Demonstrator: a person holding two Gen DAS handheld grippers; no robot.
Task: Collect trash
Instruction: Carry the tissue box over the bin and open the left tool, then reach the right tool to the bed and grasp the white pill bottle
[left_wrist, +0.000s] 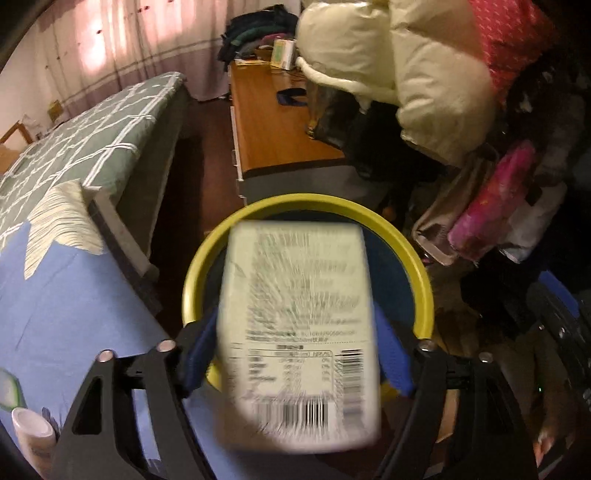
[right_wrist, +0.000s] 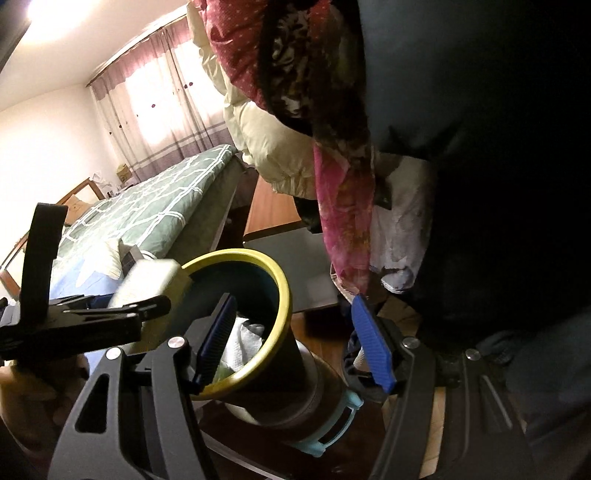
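My left gripper (left_wrist: 295, 354) is shut on a white drink carton (left_wrist: 299, 332) with barcodes and small print, blurred, held just over the yellow rim of a dark bin (left_wrist: 421, 273). In the right wrist view the carton (right_wrist: 147, 282) sits in the left gripper (right_wrist: 140, 306) at the bin's left rim (right_wrist: 284, 295). Crumpled white paper (right_wrist: 243, 339) lies inside the bin. My right gripper (right_wrist: 295, 339) is open and empty, its blue pads (right_wrist: 371, 339) on either side of the bin's near rim.
A bed with a green checked cover (left_wrist: 92, 140) and a blue sheet (left_wrist: 74, 306) lies left. A wooden desk (left_wrist: 273, 122) stands behind the bin. Hanging coats and clothes (left_wrist: 424, 74) crowd the right. A white tube (left_wrist: 33, 435) lies on the sheet.
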